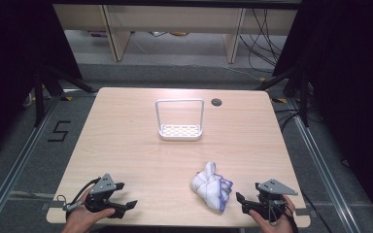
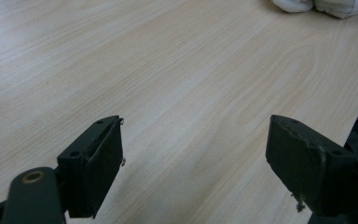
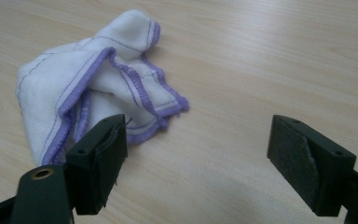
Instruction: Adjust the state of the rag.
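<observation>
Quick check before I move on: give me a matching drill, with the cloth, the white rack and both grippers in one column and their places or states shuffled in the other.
Things:
1. cloth
2. white rack
3. left gripper
4. right gripper

Places or states:
A. open, over bare table near the front left edge
B. crumpled, purple-edged, front right part of the table
C. upright, at the middle of the table's far half
D. open, just right of the cloth

Pairs: 1-B, 2-C, 3-A, 4-D
</observation>
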### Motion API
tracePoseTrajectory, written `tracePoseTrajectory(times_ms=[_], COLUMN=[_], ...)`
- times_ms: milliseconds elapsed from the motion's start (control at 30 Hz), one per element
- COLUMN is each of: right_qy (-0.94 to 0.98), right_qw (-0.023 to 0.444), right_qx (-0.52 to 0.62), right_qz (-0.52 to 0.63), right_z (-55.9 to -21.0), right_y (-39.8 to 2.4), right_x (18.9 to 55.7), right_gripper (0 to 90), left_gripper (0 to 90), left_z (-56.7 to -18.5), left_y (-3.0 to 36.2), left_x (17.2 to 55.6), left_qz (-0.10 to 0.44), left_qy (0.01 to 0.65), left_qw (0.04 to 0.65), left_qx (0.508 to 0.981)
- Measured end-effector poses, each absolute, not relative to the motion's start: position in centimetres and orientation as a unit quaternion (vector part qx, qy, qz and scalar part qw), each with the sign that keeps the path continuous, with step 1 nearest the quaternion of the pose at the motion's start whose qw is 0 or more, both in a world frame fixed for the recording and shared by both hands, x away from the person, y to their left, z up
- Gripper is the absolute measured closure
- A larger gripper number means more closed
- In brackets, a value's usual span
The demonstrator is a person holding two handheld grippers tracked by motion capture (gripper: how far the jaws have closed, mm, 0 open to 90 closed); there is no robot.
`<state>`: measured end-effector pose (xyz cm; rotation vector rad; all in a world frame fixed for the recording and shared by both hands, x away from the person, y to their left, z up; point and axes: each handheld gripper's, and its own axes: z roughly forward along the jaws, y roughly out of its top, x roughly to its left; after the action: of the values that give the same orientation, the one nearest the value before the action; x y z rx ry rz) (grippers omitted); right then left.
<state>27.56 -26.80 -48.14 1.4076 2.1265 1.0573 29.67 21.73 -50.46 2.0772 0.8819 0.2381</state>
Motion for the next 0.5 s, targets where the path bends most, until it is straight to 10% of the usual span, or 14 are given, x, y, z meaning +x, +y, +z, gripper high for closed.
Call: tracePoseTrajectory(times_ms=[500], right_qy=[0.747], right_qw=[0.168], right_qx=[0.511], right_qz=[0.391], right_z=[-47.26], right_y=[-26.19], right_x=[27.53], right_gripper=[23.9], left_gripper=[18.2], left_z=[-50.35], left_y=[21.91], left_x=[29.79], left_qz=[0.099], left_qy=[0.355], left_qw=[0.426], left_qx=[0.827])
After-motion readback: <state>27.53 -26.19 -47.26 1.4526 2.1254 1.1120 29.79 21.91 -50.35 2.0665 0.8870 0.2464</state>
